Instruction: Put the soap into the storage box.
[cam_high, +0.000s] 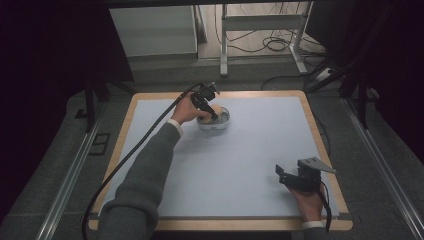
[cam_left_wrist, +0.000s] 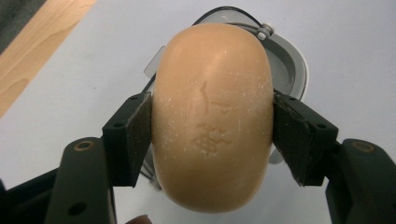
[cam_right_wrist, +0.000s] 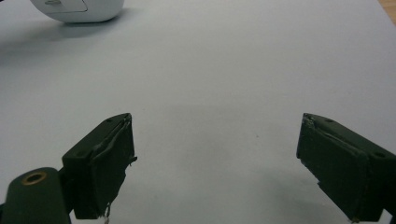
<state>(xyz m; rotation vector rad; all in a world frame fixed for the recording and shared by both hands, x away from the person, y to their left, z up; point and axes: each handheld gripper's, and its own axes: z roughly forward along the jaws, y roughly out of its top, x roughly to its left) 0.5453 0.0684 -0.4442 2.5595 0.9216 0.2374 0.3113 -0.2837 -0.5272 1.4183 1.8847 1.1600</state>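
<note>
Here, left claw (cam_left_wrist: 212, 135) clamps tan oval soap bar (cam_left_wrist: 212, 116) over white dish (cam_high: 214, 122) at far centre of tabletop (cam_high: 250, 150). Right claw (cam_right_wrist: 215, 163) near right corner, jaws spread wide, holding nothing, above bare surface.

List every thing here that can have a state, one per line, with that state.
Left gripper: shut on the soap, held over the dish.
Soap: clamped by its two sides between the jaws, whole, stamped face toward the camera.
Soap dish: upright on the mat, lidless.
Right gripper: open, holding nothing, above bare mat.
</note>
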